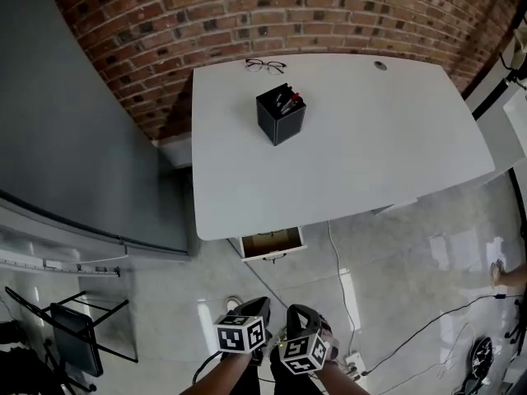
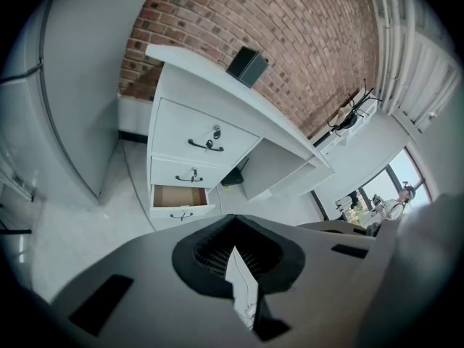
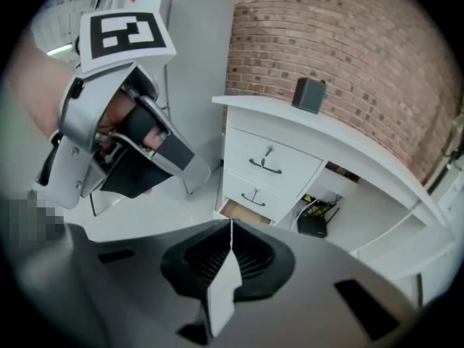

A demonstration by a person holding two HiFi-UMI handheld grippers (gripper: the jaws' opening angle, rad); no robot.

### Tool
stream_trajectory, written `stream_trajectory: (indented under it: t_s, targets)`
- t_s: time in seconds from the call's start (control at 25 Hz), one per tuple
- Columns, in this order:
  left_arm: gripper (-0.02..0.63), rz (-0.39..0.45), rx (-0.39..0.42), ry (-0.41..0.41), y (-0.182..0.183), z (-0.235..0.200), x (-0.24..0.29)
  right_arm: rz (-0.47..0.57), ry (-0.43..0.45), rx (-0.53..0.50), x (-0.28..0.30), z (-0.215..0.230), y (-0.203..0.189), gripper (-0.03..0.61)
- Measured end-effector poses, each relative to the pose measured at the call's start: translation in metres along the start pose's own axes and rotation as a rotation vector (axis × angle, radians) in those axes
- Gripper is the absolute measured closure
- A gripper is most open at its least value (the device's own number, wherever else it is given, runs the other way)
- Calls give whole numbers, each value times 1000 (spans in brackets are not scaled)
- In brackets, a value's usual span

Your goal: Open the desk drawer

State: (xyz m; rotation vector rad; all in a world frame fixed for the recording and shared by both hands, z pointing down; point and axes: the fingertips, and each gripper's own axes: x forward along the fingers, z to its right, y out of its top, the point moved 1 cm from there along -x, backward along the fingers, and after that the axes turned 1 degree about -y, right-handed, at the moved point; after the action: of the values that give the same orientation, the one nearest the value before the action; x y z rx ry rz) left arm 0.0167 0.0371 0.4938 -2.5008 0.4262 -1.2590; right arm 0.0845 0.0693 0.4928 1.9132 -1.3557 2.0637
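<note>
Brick wall point(image 1: 247, 15) | drawer point(image 1: 270, 243) open | left claw point(image 2: 235, 256), right claw point(image 3: 230, 238) closed, side by side

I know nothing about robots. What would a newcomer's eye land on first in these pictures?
A white desk stands against a red brick wall, with a black box of what look like pens on top. Its bottom drawer stands open, showing a brown inside. Nearest the head camera, the left gripper and right gripper are held side by side, away from the desk, each with its jaws together on nothing.
</note>
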Motion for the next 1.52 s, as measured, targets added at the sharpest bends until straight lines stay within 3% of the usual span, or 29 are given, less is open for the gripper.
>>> stream_trajectory:
  t_s: [0.28,0.48,0.76,0.92,1.16,1.52]
  targets:
    - [607,19,49,1,10,53,-55,43,1,74,-67,7,24,561]
    - [607,53,36,2,7,87,-92,74,5,100,-112,8,27,562]
    - [607,56,35,3,-1,118,-121,74,32,213,-142,11,23,563]
    - [607,37,88,30,-7,117,-128,66,67,239,-143,10,26,563]
    - [607,24,77,67,-20,114,-129,72,134,346,-153,15,41,563]
    - [607,-6,71,42,-33,113,-126,48,153,359,-145,9,39,563]
